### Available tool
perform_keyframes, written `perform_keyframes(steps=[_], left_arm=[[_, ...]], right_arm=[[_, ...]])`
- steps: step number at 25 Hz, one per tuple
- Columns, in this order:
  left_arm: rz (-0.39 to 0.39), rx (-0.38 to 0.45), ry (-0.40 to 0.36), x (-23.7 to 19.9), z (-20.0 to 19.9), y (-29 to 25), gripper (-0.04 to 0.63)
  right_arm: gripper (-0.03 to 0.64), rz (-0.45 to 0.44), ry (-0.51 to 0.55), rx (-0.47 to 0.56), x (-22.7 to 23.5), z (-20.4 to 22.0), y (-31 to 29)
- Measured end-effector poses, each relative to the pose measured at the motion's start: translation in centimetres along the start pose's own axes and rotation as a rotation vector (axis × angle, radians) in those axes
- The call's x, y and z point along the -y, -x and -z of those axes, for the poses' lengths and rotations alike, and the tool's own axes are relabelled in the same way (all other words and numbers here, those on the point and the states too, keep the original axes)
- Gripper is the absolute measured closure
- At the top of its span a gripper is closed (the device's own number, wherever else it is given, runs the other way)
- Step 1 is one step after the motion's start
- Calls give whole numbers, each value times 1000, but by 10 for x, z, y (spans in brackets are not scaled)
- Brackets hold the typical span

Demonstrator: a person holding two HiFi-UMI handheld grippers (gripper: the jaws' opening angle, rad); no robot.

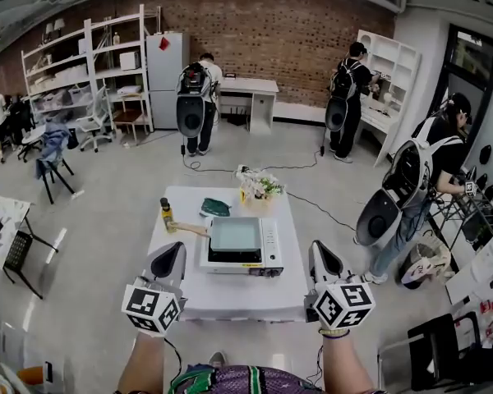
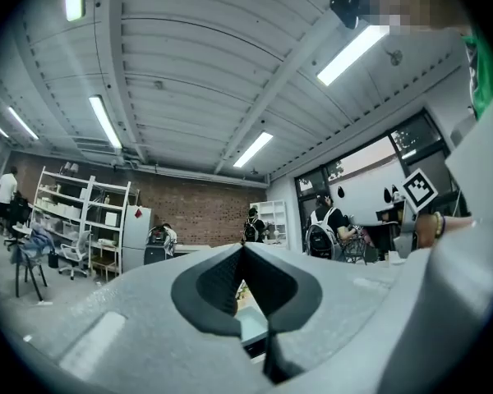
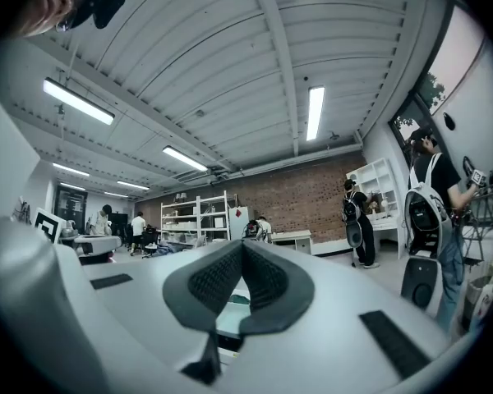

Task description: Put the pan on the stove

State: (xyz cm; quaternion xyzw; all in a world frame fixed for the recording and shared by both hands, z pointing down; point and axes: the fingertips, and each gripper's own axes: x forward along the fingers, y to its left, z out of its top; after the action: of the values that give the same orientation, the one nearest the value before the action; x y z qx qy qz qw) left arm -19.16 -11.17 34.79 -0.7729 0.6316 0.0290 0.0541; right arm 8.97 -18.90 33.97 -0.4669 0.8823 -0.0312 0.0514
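A square pan [image 1: 234,235] with a pale inside rests on top of the portable stove [image 1: 267,245] in the middle of the white table [image 1: 230,298]. Its wooden handle [image 1: 189,229] points left. My left gripper [image 1: 171,254] hovers at the stove's front left, shut with nothing in it; in the left gripper view its tips [image 2: 243,249] meet. My right gripper [image 1: 320,254] hovers at the stove's front right, likewise shut and empty, tips [image 3: 241,245] together. Through the gap under each pair of jaws a bit of the pan [image 2: 251,322] [image 3: 230,318] shows.
A small yellow bottle [image 1: 166,213], a green cloth [image 1: 214,208] and a bunch of flowers [image 1: 259,187] sit on the table's far half. People with backpacks stand behind [image 1: 195,105] and to the right [image 1: 411,187]. A black chair [image 1: 20,253] stands left.
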Motion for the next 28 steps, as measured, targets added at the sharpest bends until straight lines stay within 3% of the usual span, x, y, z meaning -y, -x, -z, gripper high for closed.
perform_keyframes(steps=[10,28], left_arm=[[38,-14,-15,12,2,-6,578],[26,-26,-18,6,11,0,578]], right_arm=[[615,-2,19,-19,1,0,4],[615,-17,28,-34,-8,11,3]])
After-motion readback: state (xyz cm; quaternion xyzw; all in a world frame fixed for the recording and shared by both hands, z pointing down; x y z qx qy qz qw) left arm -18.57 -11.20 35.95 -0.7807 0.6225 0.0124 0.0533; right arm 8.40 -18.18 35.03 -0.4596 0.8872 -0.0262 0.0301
